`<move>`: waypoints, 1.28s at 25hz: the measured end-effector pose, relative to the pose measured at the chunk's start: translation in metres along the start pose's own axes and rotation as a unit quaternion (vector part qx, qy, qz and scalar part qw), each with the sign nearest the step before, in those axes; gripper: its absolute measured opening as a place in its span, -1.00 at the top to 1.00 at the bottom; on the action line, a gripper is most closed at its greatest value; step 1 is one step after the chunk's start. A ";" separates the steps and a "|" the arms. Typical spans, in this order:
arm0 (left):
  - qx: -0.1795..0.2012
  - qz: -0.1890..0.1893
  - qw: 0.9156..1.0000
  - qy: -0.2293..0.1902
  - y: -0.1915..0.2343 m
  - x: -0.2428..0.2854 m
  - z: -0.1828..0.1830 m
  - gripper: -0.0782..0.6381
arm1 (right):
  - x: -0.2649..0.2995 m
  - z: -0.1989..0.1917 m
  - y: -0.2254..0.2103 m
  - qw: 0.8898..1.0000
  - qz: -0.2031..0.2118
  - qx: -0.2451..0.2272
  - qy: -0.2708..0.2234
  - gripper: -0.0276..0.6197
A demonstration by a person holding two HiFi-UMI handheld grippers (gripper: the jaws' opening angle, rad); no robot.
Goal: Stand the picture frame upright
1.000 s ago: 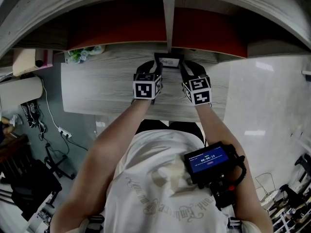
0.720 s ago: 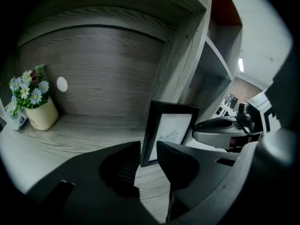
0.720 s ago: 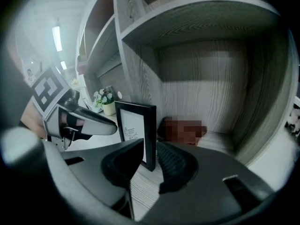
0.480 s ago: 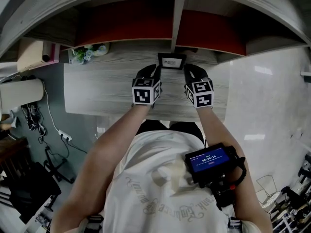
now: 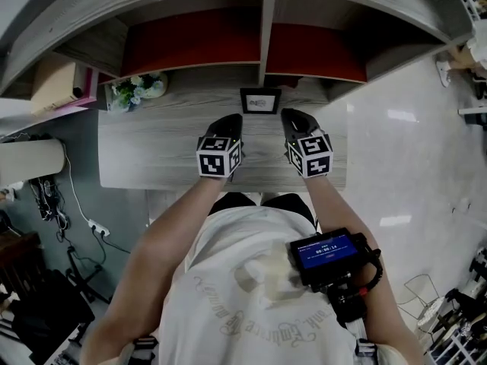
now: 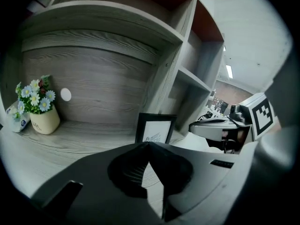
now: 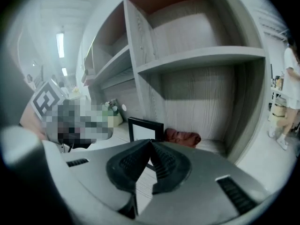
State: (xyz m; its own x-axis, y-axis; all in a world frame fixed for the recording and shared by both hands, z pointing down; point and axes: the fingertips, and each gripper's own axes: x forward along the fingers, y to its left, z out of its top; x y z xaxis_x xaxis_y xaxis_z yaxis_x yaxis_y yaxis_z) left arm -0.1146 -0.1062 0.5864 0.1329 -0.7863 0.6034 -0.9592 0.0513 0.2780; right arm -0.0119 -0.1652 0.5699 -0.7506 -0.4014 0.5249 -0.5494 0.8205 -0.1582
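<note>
A small black picture frame (image 5: 260, 101) with a white print stands upright on the grey wooden desk (image 5: 152, 147), just in front of the shelf's divider. It stands free, with nothing touching it. My left gripper (image 5: 230, 119) hangs short of it to the left, and my right gripper (image 5: 289, 114) short of it to the right. The jaws of both have just been closing and now meet with nothing between them. The left gripper view has the picture frame (image 6: 154, 128) beyond the shut left gripper (image 6: 148, 144). In the right gripper view the picture frame (image 7: 144, 129) rises behind the shut right gripper (image 7: 151, 142).
A pot of white flowers (image 5: 137, 90) sits at the desk's back left. A shelf unit with red backs (image 5: 190, 40) overhangs the back edge. Something reddish-brown (image 7: 183, 137) lies behind the frame. The desk's front edge is near my body. A screen device (image 5: 327, 251) hangs at my waist.
Both grippers have drawn back from the frame's sides toward me and risen, and their jaws have closed. The frame stays standing on its own.
</note>
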 end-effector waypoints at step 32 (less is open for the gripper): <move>-0.019 -0.096 0.993 -0.064 -0.027 -0.111 -0.013 0.78 | -0.123 -0.015 0.052 0.995 0.030 0.047 -0.087 0.91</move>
State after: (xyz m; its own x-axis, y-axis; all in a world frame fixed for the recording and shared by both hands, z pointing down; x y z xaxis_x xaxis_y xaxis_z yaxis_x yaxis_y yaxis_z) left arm -0.1004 -0.0121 0.5221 0.2772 -0.8554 0.4374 -0.9088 -0.0857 0.4083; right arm 0.0575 -0.0669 0.5092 -0.8311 -0.4239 0.3600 -0.5269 0.8072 -0.2660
